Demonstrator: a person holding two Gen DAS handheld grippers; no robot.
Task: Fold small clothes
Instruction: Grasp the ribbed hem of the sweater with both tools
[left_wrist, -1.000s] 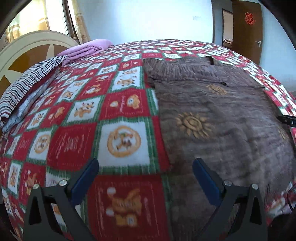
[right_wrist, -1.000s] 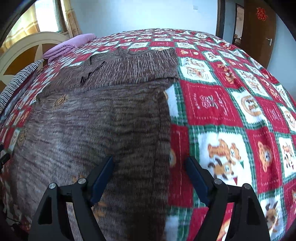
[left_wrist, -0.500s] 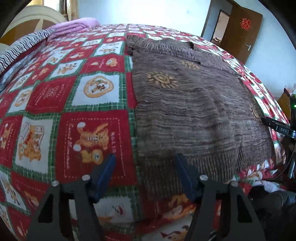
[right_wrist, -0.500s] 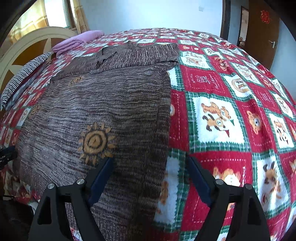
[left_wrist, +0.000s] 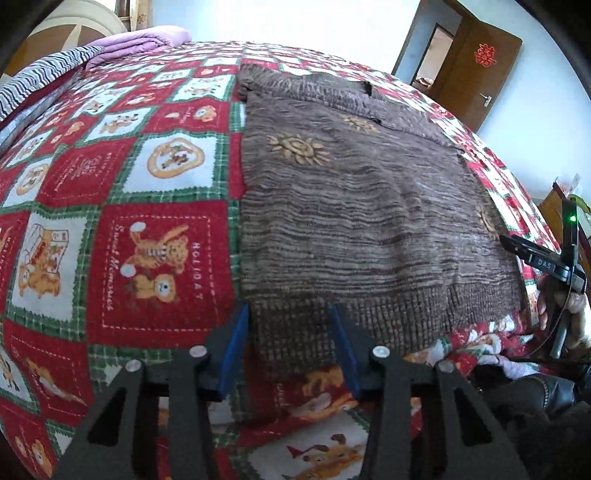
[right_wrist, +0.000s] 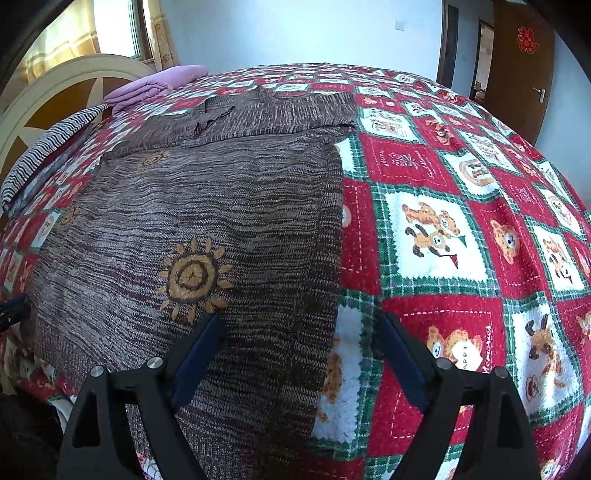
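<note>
A brown knitted sweater with orange sun motifs lies flat on a red, green and white patchwork blanket; its sleeves are folded across the top. My left gripper is open, its blue pads either side of the sweater's near left hem corner at the bed edge. In the right wrist view the sweater fills the left half. My right gripper is open wide, straddling the sweater's near right hem edge. The right gripper's tip shows at the far right of the left wrist view.
A striped cloth and a folded purple cloth lie at the head of the bed by a cream headboard. A brown door stands beyond the bed. The near bed edge drops off below both grippers.
Both grippers have drawn back toward the near bed edge, from the sweater's middle to its hem corners. The left jaws have narrowed around the hem corner; the right stays wide open.
</note>
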